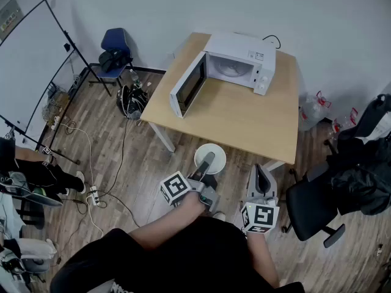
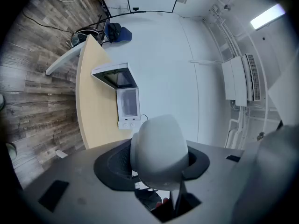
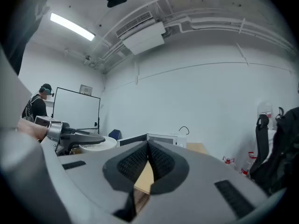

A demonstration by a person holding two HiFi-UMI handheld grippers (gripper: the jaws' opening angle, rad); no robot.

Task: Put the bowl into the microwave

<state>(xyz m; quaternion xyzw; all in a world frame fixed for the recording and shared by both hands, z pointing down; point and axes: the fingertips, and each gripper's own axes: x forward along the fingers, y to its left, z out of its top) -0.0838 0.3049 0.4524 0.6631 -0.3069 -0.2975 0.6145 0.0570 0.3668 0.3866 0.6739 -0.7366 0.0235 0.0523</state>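
Note:
A white bowl (image 1: 211, 157) hangs in front of the table's near edge, clamped by its rim in my left gripper (image 1: 207, 161). In the left gripper view the bowl (image 2: 159, 148) fills the space between the dark pads, seen on edge. The white microwave (image 1: 235, 68) stands at the far side of the wooden table (image 1: 244, 118), its door (image 1: 186, 85) swung wide open to the left and its cavity showing; the left gripper view also has the microwave (image 2: 124, 97). My right gripper (image 1: 261, 171) is beside the bowl on the right, and my right gripper (image 3: 148, 146) has its pads touching, nothing in them.
A black office chair (image 1: 311, 203) with a dark bag stands right of me. Water bottles (image 1: 317, 105) lie by the table's right end. A blue chair (image 1: 115, 49), a whiteboard (image 1: 36, 78) and floor cables (image 1: 91, 194) are to the left, with a person (image 1: 33, 173) there.

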